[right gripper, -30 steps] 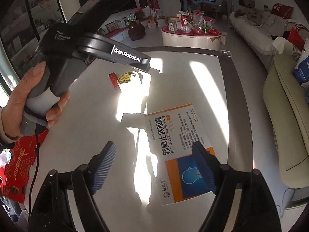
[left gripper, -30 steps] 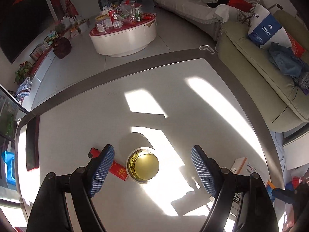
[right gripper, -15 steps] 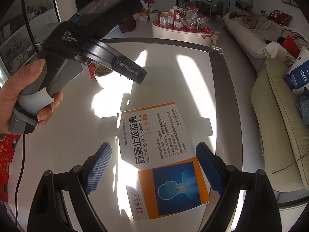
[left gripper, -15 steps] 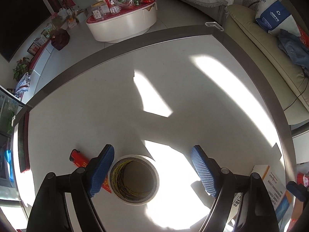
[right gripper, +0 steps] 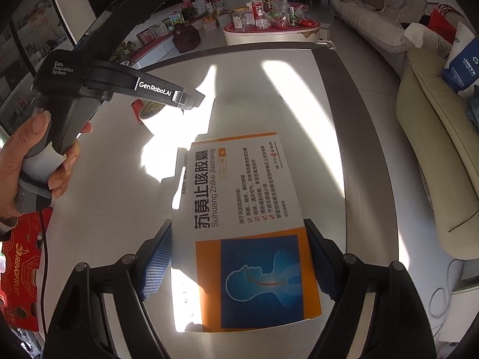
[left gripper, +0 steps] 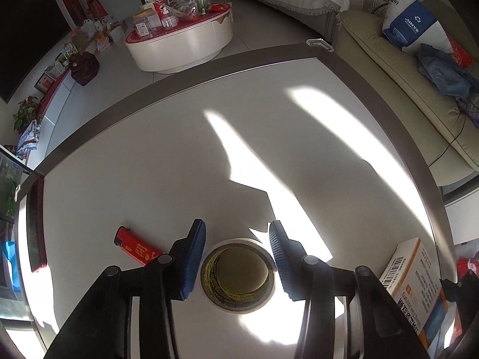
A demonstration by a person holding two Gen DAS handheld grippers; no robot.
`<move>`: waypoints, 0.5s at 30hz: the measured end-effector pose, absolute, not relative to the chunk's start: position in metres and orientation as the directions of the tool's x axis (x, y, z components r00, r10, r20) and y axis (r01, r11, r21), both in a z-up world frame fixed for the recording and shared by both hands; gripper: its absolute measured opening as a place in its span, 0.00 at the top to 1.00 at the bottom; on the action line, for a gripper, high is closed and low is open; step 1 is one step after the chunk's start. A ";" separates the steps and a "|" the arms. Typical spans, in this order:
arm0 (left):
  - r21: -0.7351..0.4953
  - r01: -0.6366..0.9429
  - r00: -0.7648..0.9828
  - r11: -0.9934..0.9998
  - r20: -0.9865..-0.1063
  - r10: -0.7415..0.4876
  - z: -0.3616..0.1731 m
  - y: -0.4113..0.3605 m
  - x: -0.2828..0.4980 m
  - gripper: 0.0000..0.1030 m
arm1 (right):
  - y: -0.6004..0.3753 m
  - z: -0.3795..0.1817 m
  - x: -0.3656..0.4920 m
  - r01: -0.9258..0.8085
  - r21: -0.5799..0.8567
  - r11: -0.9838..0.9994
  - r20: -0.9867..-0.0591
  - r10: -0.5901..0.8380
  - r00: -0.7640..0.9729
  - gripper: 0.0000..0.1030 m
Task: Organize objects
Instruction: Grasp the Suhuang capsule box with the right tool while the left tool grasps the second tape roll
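While the left wrist view shows the tape roll [left gripper: 236, 278] on the counter [left gripper: 179, 161] beside a red lighter [left gripper: 136, 246], the right wrist view shows the medicine box [right gripper: 242, 227], cut off in the other. There the roll hides behind the left tongs [left gripper: 236, 257], which are closing around it, pads just short. The right tongs [right gripper: 239, 257] are closing on the box, pads at its edges.
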State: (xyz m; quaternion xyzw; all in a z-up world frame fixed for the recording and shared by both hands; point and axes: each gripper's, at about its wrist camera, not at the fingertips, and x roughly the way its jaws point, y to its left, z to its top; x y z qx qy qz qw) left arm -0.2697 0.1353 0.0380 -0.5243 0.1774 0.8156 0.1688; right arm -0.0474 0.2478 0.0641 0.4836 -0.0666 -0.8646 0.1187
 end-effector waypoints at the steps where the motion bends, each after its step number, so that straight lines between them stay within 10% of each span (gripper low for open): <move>1: 0.119 -0.463 -0.398 -0.878 -0.913 0.086 0.039 0.134 -0.267 0.54 | 0.253 0.066 -0.044 0.128 0.278 -0.952 -0.808 -0.304 -0.505 0.21; 7: 0.157 -0.474 -0.404 -0.866 -0.913 0.055 0.030 0.138 -0.255 0.52 | 0.262 0.070 -0.027 0.094 0.408 -0.908 -0.770 -0.398 -0.498 0.21; 11: 0.114 -0.435 -0.340 -0.893 -0.940 0.045 0.026 0.135 -0.261 0.22 | 0.262 0.076 -0.020 0.095 0.456 -0.885 -0.746 -0.438 -0.501 0.24; 15: 0.108 -0.426 -0.293 -0.898 -0.956 0.024 0.026 0.134 -0.257 0.15 | 0.272 0.080 -0.017 0.068 0.556 -0.829 -0.693 -0.507 -0.513 0.24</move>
